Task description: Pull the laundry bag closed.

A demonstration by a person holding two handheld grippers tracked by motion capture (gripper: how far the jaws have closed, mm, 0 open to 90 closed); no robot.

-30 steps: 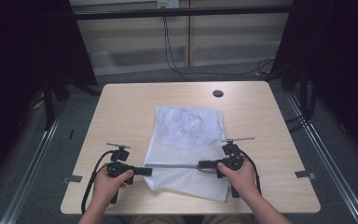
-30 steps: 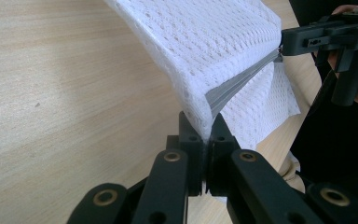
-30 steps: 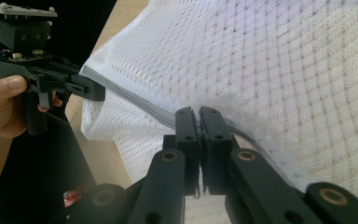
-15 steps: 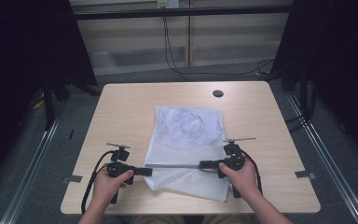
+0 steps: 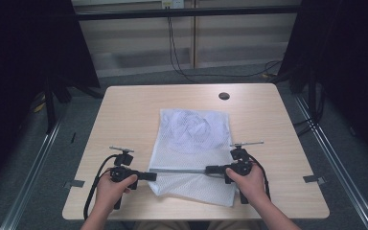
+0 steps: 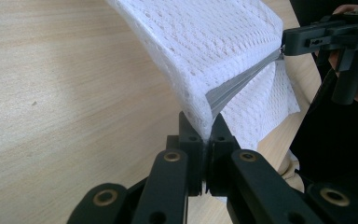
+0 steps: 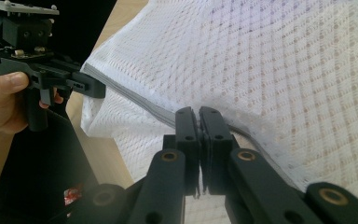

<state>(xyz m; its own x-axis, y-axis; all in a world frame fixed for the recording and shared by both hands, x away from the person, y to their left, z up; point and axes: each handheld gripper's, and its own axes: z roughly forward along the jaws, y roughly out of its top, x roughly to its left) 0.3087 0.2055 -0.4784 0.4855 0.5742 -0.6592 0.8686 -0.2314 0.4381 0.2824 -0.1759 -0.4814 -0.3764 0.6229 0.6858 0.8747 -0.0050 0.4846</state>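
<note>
Mesh bag [image 5: 194,143] stretched between left tongs [image 5: 151,176] and right tongs [image 5: 210,169], both pinching its grey band [image 5: 179,170].

Black tools [image 5: 151,176], brass pivot screws

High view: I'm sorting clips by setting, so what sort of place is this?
Probably a lab recording station: a bare light wooden table fenced by black curtains, loose cables on grey floor, and a white mesh laundry bag.

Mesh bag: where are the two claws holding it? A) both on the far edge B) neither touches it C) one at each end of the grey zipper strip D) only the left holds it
C: the left claw and the right claw are each shut on an end of the grey zipper strip across the mesh bag.
</note>
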